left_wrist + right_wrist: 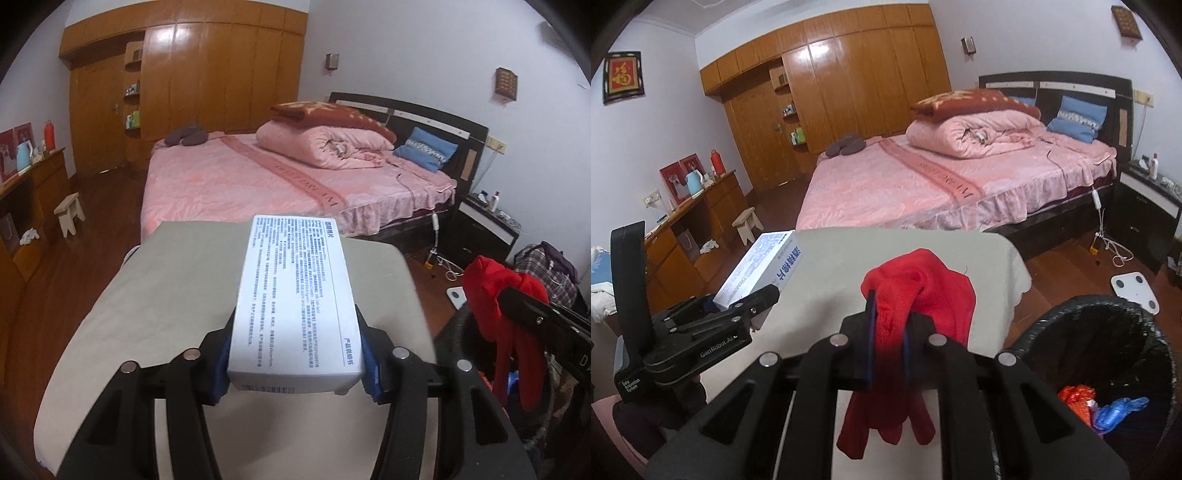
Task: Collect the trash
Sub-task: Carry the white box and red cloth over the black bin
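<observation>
White box is pinched in our left gripper over the table; only the right wrist view shows our right gripper clamping the red cloth, bin at 4 o'clock.

Left view: sits on the left gripper, looks forward and down along its fingers, very near the box filling its middle.
Left view faces: across the table to the far bed and wardrobe.
Right view: sits on the right gripper, looks forward and down, very near the red cloth.
Right view faces: the same far bed and wardrobe, bin near right.
Shared: table, bed, wardrobe, stool; each view catches the other gripper at its edge, left gripper and box at left, red cloth at right.
</observation>
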### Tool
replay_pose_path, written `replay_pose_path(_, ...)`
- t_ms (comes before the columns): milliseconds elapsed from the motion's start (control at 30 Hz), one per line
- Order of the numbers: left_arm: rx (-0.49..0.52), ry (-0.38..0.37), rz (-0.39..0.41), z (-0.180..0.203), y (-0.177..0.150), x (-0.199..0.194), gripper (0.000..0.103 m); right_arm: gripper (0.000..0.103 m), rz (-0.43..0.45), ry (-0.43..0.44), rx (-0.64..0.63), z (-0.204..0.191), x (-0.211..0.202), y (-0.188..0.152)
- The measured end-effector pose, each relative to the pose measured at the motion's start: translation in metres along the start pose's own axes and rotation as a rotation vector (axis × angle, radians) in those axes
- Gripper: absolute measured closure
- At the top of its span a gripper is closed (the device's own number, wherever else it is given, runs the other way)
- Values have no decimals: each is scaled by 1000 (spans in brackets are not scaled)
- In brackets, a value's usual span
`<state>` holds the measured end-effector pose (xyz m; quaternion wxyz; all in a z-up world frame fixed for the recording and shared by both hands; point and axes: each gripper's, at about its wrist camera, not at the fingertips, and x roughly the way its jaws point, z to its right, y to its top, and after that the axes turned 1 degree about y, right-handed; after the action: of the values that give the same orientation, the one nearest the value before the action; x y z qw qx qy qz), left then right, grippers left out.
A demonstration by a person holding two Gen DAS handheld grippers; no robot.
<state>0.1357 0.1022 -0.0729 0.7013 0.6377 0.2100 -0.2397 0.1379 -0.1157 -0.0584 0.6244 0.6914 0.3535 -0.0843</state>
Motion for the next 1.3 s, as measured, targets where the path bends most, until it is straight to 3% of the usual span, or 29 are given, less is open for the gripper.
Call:
replay_pose_path(767, 157, -210, 55, 119, -4, -37, 48, 92, 99, -146, 42, 76, -102, -24)
replay_pose_path(1300, 287, -342, 36, 209, -14, -18, 48, 92, 108, -255, 113, 143, -135, -50)
